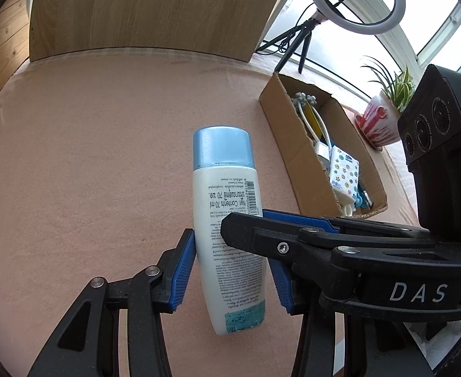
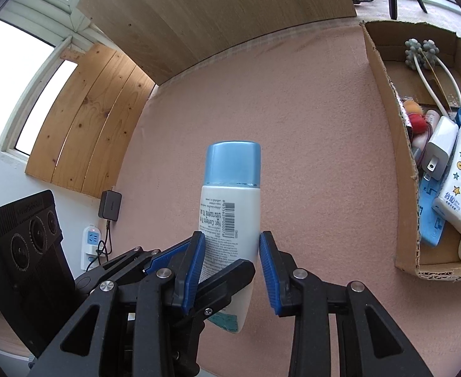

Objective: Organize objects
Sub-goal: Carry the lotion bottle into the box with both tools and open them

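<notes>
Bottle [image 1: 227, 229] pinched between both grippers, cardboard box [image 1: 312, 185] off to the right.
Left gripper [image 1: 230, 270] and right gripper [image 2: 232, 275] both close on the bottle's lower body, pads touching its sides. Its long axis points away from both, blue cap [image 2: 233, 163] farthest out, above the pink worktop [image 1: 89, 157]. Judged from here, the right gripper sits nearer the box, where a tissue pack [image 2: 459, 185] already lies.
</notes>
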